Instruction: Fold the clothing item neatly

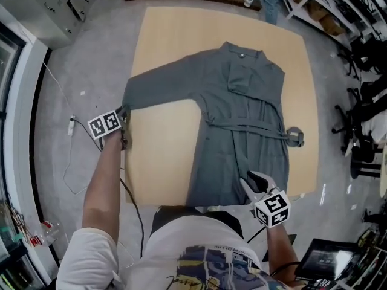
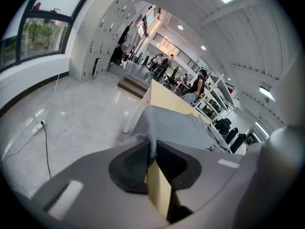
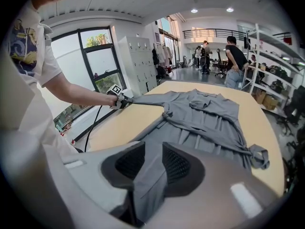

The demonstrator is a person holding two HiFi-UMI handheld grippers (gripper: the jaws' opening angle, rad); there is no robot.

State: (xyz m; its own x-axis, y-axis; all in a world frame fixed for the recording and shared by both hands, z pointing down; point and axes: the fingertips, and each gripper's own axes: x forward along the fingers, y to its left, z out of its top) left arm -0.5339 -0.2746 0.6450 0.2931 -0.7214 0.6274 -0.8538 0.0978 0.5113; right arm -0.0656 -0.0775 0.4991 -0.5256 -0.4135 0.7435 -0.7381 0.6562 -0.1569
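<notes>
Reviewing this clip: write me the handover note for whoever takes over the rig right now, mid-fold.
Claws: the left claw is shut on the end of the outstretched sleeve, at the left edge of the table. The right claw is shut on the hem, at the near edge.
Things: the grey garment lies spread on the table, collar at the far end, belt across the waist.
Done: laid out; the outstretched sleeve is not yet folded.
Left: bring that sleeve over the body, then probably fold the body up from the hem.
</notes>
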